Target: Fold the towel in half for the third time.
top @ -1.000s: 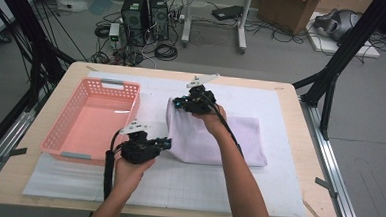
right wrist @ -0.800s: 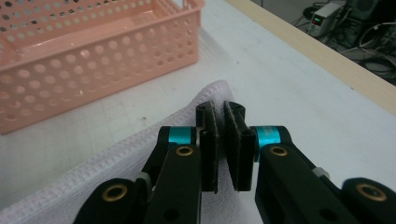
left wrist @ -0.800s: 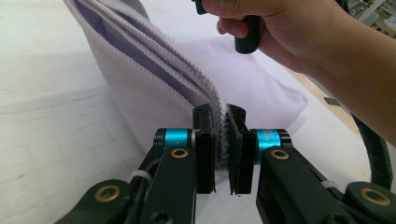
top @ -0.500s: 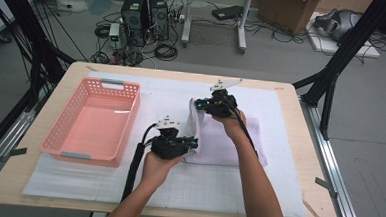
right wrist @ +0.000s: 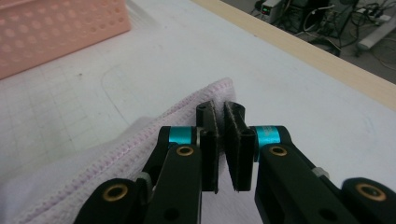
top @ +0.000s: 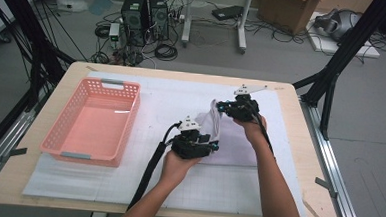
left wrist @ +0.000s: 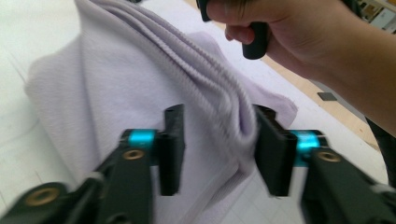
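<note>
Lilac towel (top: 229, 140) on table (top: 296, 194) mat, soft and limp, likely best taken at hems: right tongs (right wrist: 219, 122) pinch its stitched edge, left tongs (left wrist: 218, 148) gape wide astride a raised fold.

The towel (left wrist: 116, 88) is soft, ribbed purple cloth. The basket (top: 93, 121) is shiny pink plastic. The table (top: 300, 124) is pale wood.

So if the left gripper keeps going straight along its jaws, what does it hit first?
The raised fold of the soft lilac knitted cloth: the left gripper has open jaws either side of it. Whether they already touch it is unclear.
</note>
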